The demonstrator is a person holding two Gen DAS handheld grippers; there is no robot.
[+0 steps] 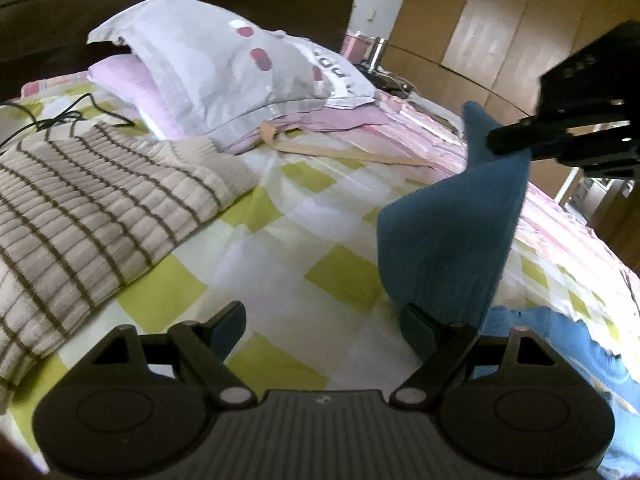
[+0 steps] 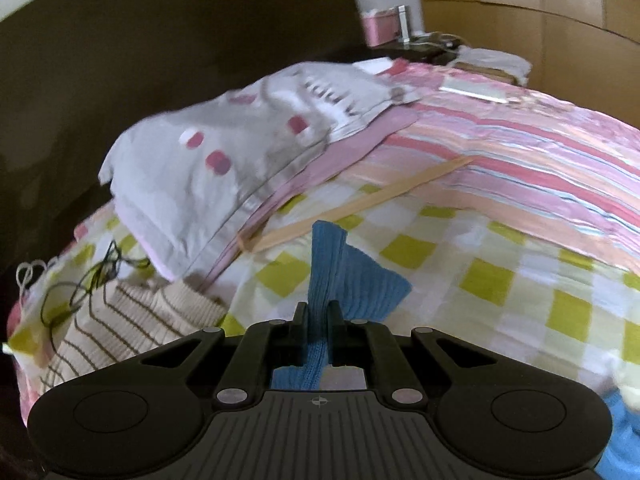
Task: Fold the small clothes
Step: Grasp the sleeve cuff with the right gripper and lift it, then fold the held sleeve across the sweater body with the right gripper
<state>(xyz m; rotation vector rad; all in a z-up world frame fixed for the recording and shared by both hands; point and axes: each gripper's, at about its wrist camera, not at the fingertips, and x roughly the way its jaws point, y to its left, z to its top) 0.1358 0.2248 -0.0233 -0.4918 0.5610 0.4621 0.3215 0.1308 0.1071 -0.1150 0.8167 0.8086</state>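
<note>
A blue knit garment point(image 1: 452, 236) hangs in the air above the checked bedspread point(image 1: 280, 224). My right gripper point(image 1: 516, 142) is shut on its upper edge, at the right of the left wrist view. In the right wrist view the blue garment point(image 2: 344, 276) is pinched between the closed fingers of the right gripper point(image 2: 318, 320). My left gripper point(image 1: 324, 328) is open and low over the bed, its right finger point(image 1: 420, 328) touching the garment's lower edge. A beige striped sweater point(image 1: 92, 208) lies flat on the left.
Grey and lilac pillows point(image 1: 224, 72) lie at the head of the bed. A thin wooden stick point(image 2: 360, 204) lies by them. A black cable point(image 1: 60, 116) trails at the far left. A pink striped cover point(image 2: 520, 160) and another light blue cloth point(image 1: 580, 360) lie to the right.
</note>
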